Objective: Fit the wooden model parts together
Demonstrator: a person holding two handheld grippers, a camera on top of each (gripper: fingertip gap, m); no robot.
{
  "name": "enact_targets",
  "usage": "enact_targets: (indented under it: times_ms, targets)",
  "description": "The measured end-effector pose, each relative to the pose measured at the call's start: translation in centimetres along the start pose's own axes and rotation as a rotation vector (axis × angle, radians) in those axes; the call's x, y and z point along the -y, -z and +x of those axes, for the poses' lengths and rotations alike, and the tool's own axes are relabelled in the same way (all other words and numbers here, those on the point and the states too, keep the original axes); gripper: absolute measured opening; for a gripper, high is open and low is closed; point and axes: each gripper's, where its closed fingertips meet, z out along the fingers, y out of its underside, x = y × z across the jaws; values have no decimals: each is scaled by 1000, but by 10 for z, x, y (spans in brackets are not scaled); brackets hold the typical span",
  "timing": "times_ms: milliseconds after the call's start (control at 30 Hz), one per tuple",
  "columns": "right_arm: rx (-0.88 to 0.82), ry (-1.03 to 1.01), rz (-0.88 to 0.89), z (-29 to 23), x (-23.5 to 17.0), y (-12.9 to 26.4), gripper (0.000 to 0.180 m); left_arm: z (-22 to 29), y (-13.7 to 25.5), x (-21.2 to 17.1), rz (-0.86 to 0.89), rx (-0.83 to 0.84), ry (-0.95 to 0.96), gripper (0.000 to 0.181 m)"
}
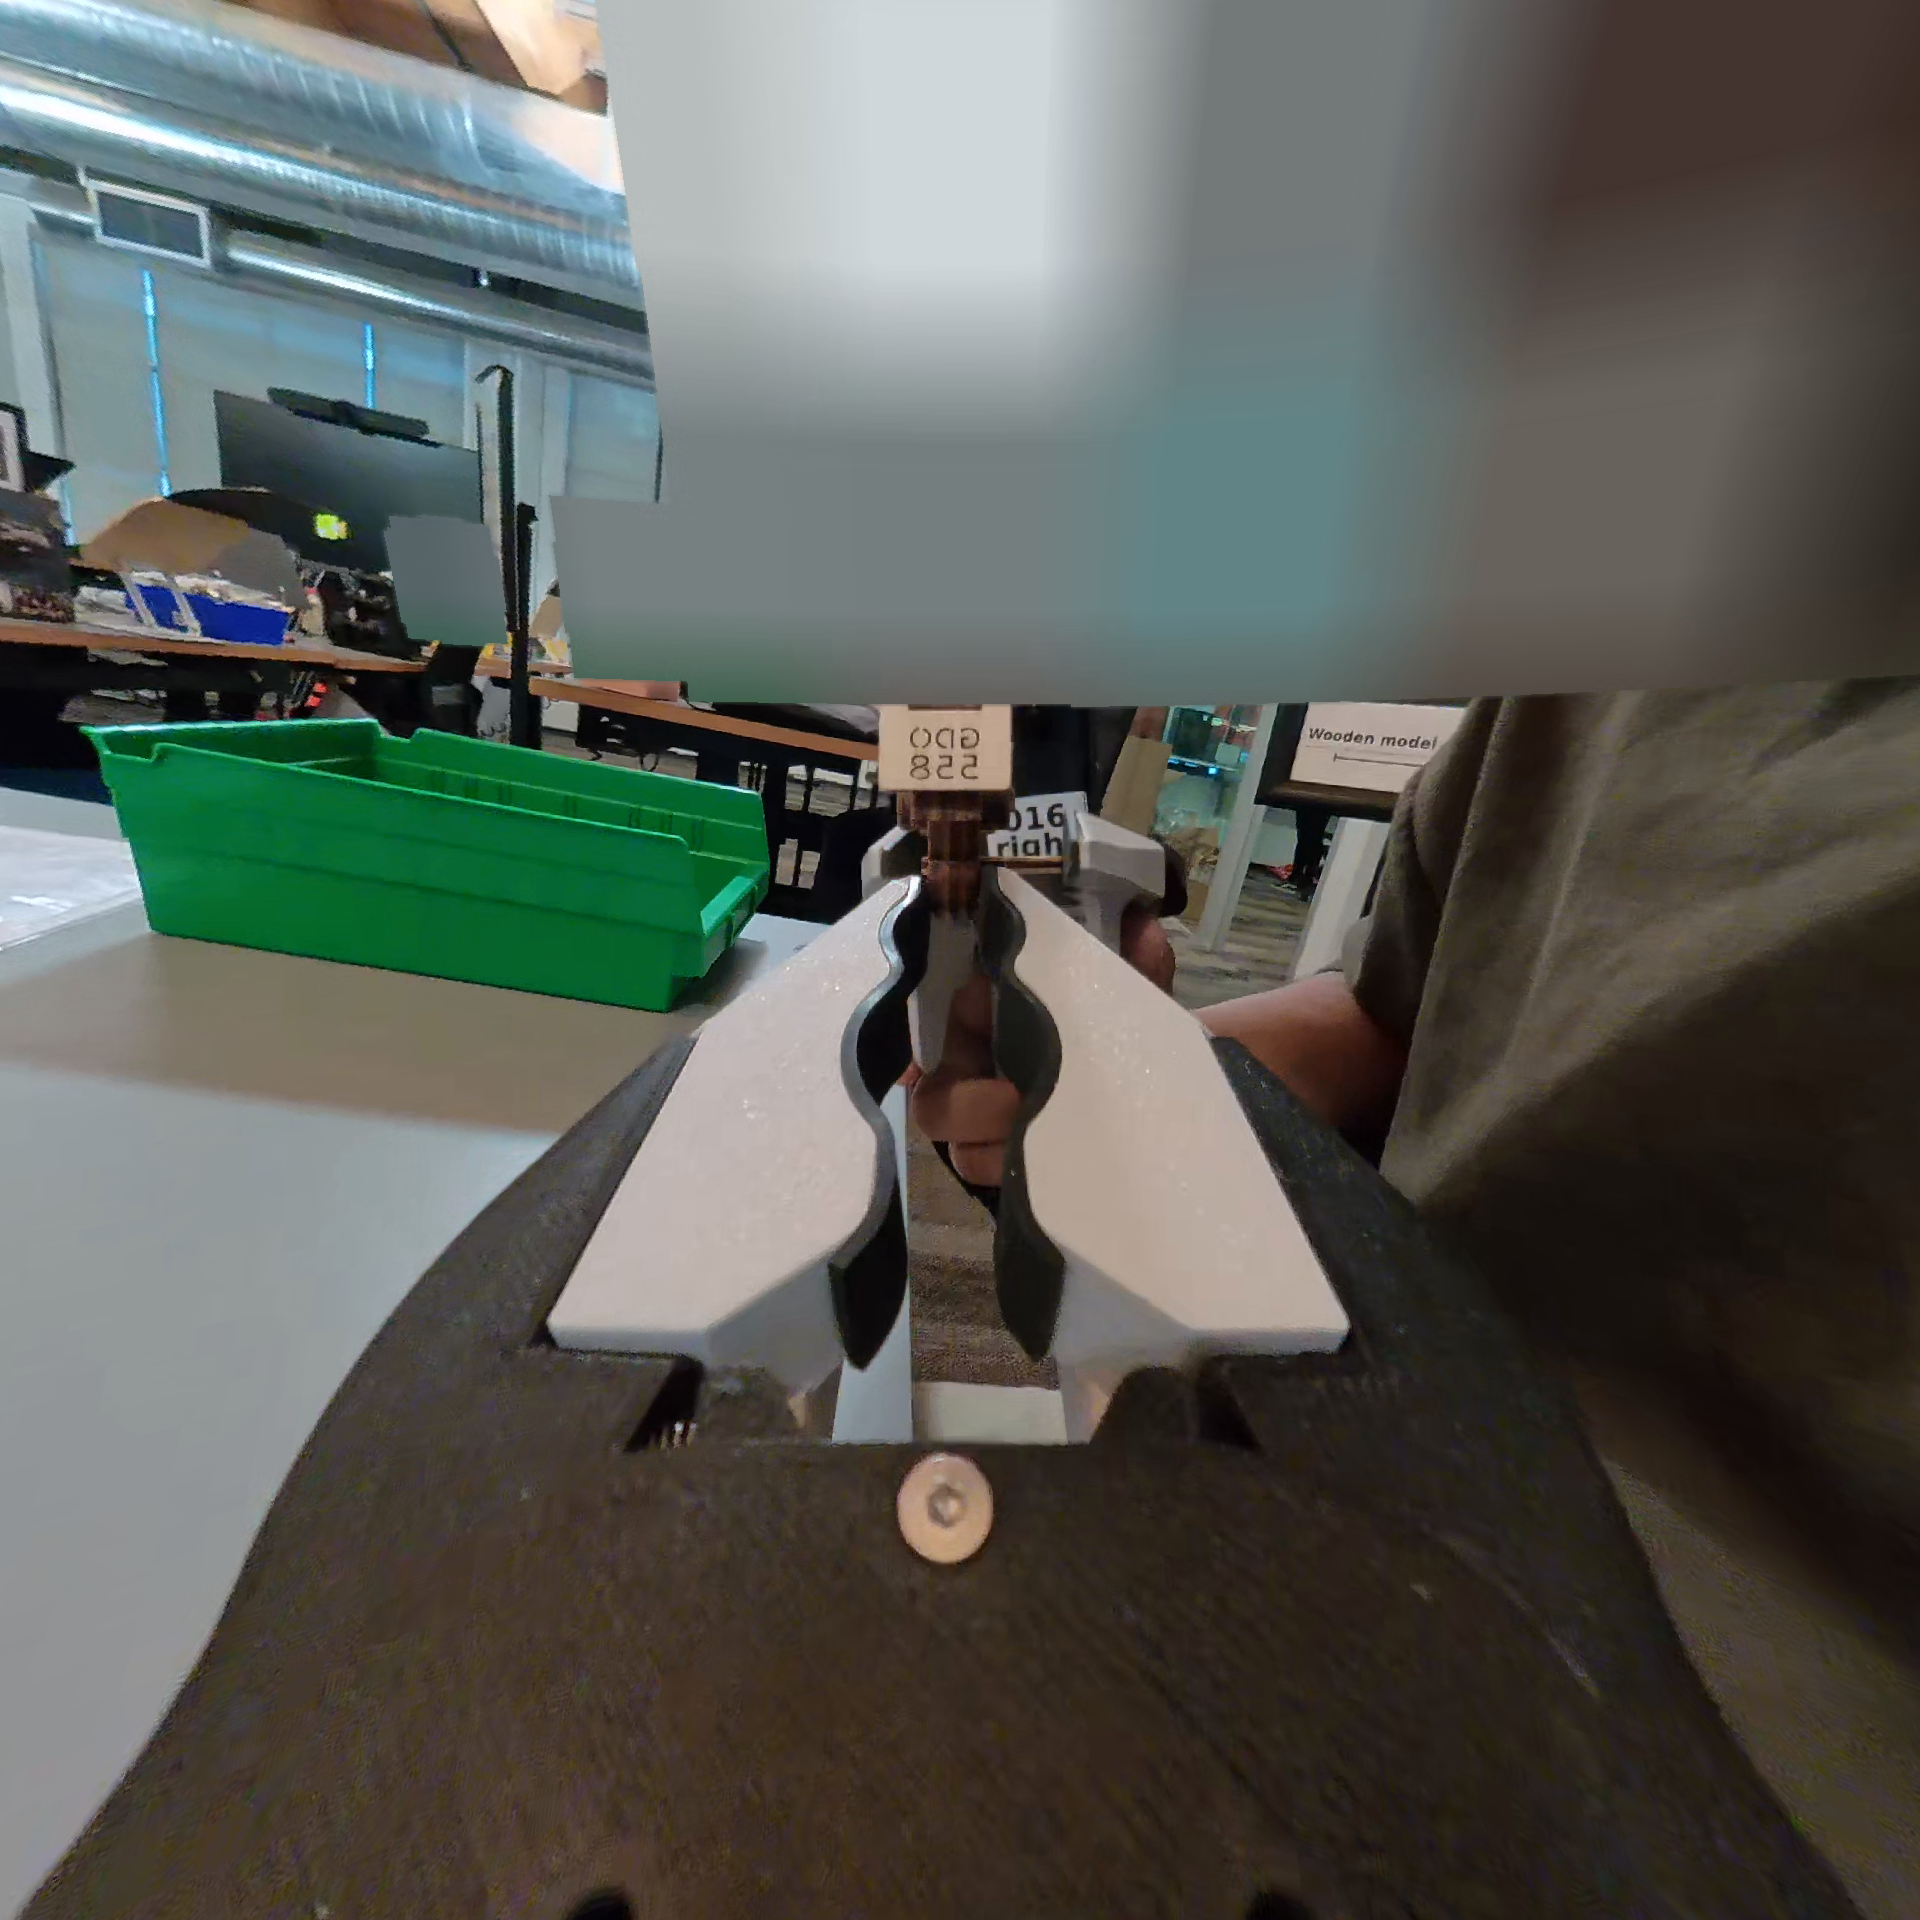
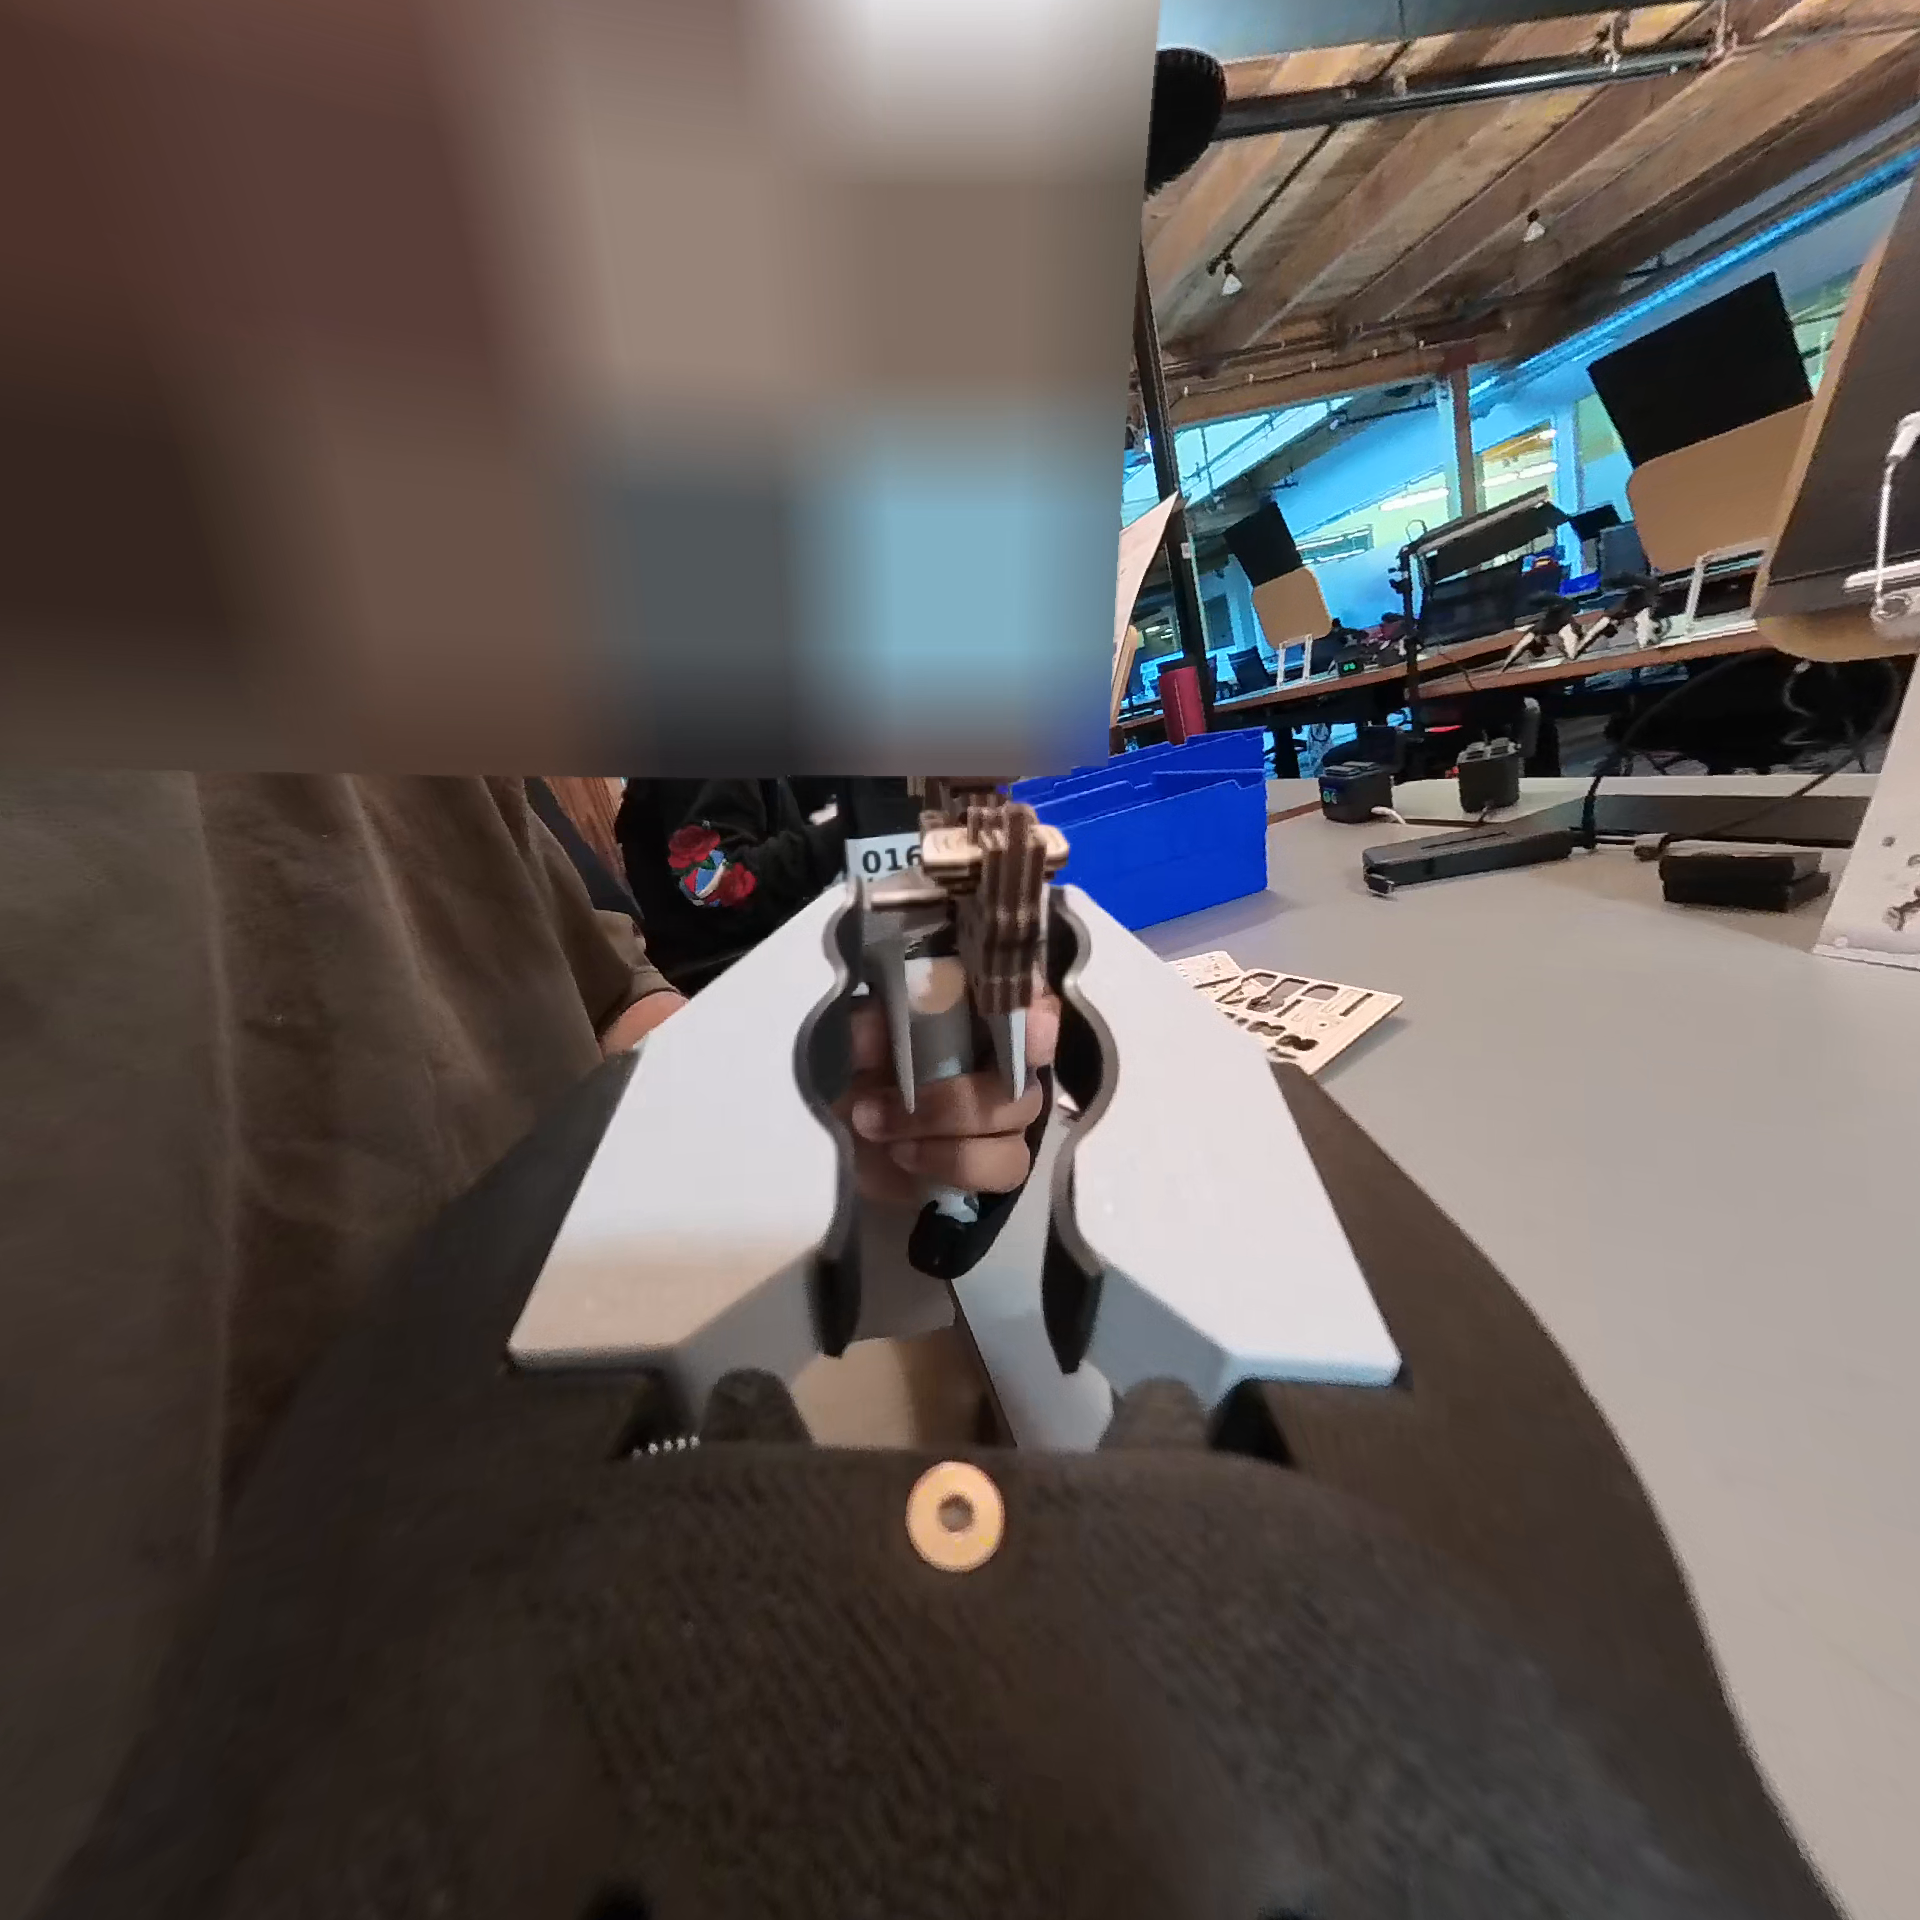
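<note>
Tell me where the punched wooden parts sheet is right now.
In the right wrist view, the wooden parts sheet lies flat on the grey table, right of the right gripper and in front of the blue bin.

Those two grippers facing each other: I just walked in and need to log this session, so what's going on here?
A person holds a gripper in each hand, raised above the grey table and pointed at each other. The left gripper and the right gripper both pinch the small wooden model assembly at their tips, apparently pressing parts together. A punched-out wooden parts sheet lies on the table, with a green bin and a blue bin nearby.
</note>
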Motion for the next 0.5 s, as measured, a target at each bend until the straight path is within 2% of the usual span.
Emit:
enact_targets:
  times_ms: [333, 500]
  targets:
    - [3, -124, -17, 8, -3, 1, 28, -7, 1, -4, 5, 37, 54, 7]
    - [-5, -119, -30, 11, -5, 1, 28, -9, 0, -6, 8, 51, 92, 7]
